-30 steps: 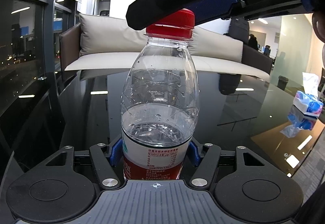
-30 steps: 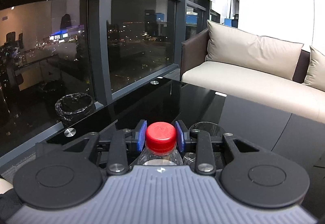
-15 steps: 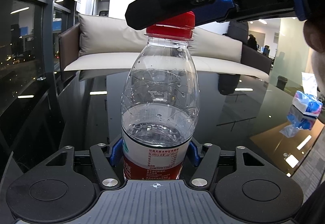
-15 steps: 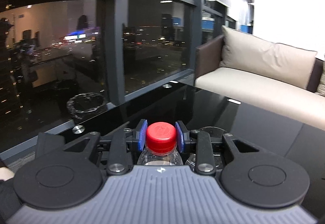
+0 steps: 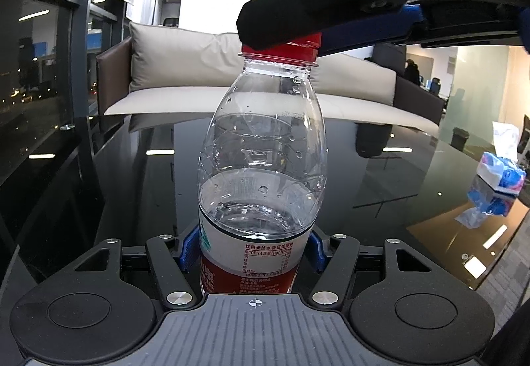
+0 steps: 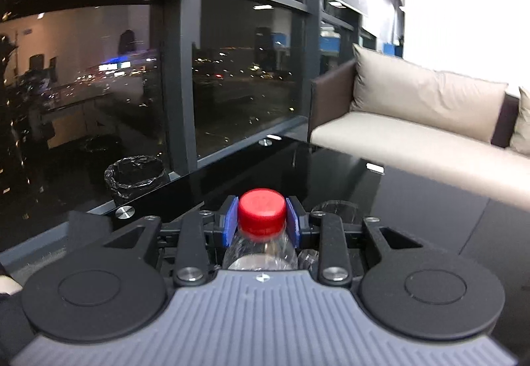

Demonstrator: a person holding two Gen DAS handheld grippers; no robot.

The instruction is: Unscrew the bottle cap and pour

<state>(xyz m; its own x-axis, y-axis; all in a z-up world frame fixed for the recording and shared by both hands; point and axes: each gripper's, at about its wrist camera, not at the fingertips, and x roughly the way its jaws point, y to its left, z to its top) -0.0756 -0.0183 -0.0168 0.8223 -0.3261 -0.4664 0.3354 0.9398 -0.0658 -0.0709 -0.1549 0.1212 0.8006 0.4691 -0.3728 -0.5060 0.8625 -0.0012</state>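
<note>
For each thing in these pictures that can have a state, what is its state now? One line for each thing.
Bottle: upright, partly filled with water, held at the label.
Cap: on the bottle, clamped from both sides.
Left gripper: shut on the bottle.
Right gripper: shut on the cap.
Tissue pack: lying on the table, one tissue sticking up.
</note>
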